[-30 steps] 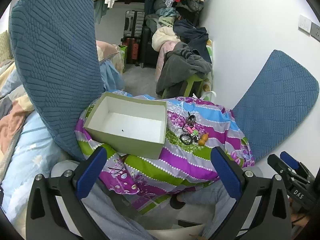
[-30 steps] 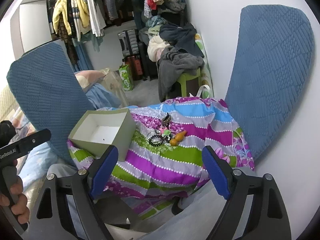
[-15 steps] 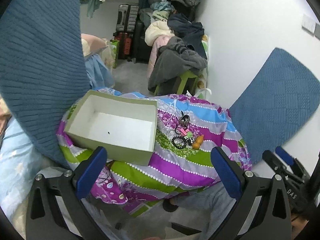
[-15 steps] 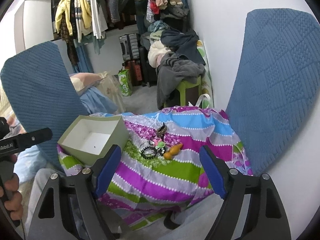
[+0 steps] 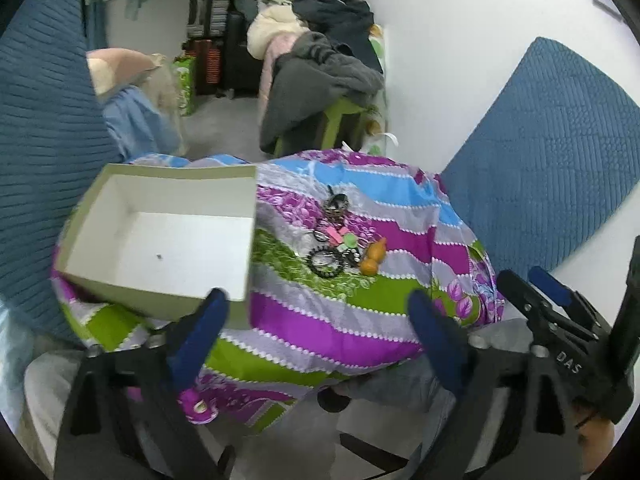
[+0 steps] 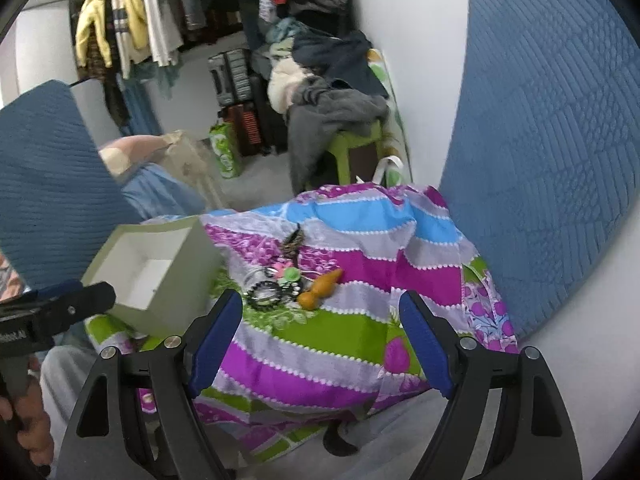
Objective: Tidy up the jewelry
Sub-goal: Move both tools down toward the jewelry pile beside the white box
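A small heap of jewelry lies on a striped cloth (image 5: 320, 320): a black bead bracelet (image 5: 326, 260), an orange gourd charm (image 5: 372, 258), pink and green clips (image 5: 340, 238) and a dark ornate piece (image 5: 336, 202). Left of it stands an open green box (image 5: 168, 172) with a white inside. My left gripper (image 5: 318, 304) hovers short of the heap; its jaws are closing with nothing between them. My right gripper (image 6: 320, 300) is open and holds nothing, just short of the bracelet (image 6: 264, 294) and charm (image 6: 320, 290). The box (image 6: 176, 292) is at its left.
Blue quilted cushions (image 5: 552, 152) (image 6: 52, 184) flank the cloth-covered surface. Behind it a green stool (image 6: 352, 144) carries piled clothes, with suitcases (image 6: 236, 80) and a hanging rack (image 6: 128, 32) further back. A white wall (image 5: 460, 40) runs along the right.
Both grippers have dropped lower and come nearer the cloth and the jewelry. The left jaws have narrowed; the right jaws look the same.
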A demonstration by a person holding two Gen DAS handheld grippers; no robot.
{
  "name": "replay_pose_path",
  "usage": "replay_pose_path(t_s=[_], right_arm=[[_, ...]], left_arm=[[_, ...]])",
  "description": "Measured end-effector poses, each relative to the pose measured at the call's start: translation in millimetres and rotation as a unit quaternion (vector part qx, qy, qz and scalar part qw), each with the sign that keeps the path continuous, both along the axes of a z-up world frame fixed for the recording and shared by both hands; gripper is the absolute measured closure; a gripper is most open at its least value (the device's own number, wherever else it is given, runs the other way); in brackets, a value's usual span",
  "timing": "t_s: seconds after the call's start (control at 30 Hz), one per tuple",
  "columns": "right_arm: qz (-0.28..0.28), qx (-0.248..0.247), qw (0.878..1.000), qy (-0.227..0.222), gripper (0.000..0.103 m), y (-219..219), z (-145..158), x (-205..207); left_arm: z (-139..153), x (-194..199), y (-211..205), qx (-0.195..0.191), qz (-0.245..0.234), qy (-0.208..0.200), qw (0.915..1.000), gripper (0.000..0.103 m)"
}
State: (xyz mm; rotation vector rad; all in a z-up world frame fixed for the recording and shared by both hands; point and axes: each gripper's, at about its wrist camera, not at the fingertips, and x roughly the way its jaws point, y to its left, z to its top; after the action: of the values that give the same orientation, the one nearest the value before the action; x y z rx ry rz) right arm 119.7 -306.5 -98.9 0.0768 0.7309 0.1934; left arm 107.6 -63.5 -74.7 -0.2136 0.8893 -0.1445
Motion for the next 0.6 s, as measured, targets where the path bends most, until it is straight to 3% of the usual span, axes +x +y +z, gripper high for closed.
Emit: replay_pose_path(t_s=[0.13, 0.2, 0.33, 0.47, 0.6], right_arm=[[-0.007, 0.002, 1.000, 0.013, 0.024, -4.6, -13.0, 15.7], [-0.003, 0.004, 1.000, 0.024, 0.024, -5.7, -22.2, 26.1], [0.007, 0.013, 0.999, 0.050, 0.029, -6.8, -42.2, 50.6], [0.013, 0.031, 0.996, 0.079, 0.030, -10.4, -62.7, 74.7], [0.037, 0.037, 0.993, 0.109, 0.038, -6.1, -84.2, 100.0]], left_arm=[[-12.3, 14.3, -9.7, 0.002, -0.009, 0.000, 1.0000, 0.020], [-22.9, 25.0, -16.7, 0.009, -0.017, 0.010, 0.9998, 0.031], [-49.0, 44.0, -24.6, 0.001, -0.015, 0.041, 0.9990, 0.039], [-78.1, 65.5, -35.2, -0.004, -0.010, 0.077, 0.9969, 0.055], [-100.5, 88.1, -38.6, -0.013, 0.010, 0.087, 0.9960, 0.060]])
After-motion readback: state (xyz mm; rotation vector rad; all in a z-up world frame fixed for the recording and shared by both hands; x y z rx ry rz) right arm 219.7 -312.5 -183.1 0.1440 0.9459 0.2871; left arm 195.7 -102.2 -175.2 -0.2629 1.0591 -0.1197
